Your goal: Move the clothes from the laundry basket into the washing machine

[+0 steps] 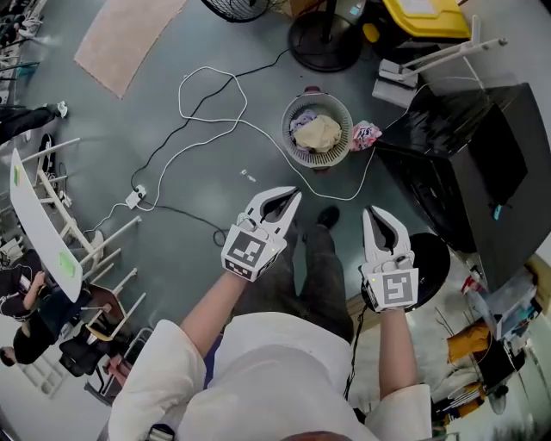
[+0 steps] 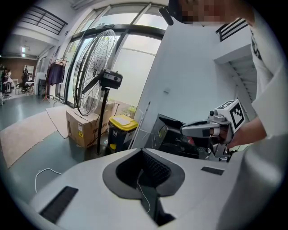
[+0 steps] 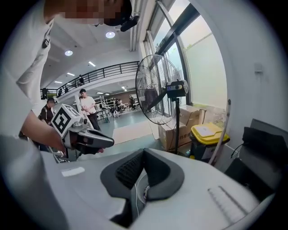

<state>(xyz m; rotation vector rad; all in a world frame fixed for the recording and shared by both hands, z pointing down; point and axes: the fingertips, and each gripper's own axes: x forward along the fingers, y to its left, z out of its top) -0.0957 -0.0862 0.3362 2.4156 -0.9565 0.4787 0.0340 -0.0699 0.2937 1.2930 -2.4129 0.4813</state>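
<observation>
The round grey laundry basket (image 1: 317, 129) stands on the floor ahead of me, with a beige garment (image 1: 318, 133) and other clothes in it. A pink patterned piece (image 1: 365, 133) lies on the floor against its right side. The black washing machine (image 1: 465, 164) stands to the right. Both grippers hang in the air well short of the basket. My left gripper (image 1: 291, 199) (image 2: 143, 152) is shut with nothing between its jaws. My right gripper (image 1: 372, 212) (image 3: 144, 150) is shut and empty too. Each gripper view shows the other gripper beside it.
A white cable (image 1: 207, 95) loops over the floor to a power strip (image 1: 135, 198). A fan base (image 1: 325, 39) and a yellow-lidded bin (image 1: 422, 17) stand beyond the basket. A rug (image 1: 129, 39) lies far left, a white rack (image 1: 43, 224) at left.
</observation>
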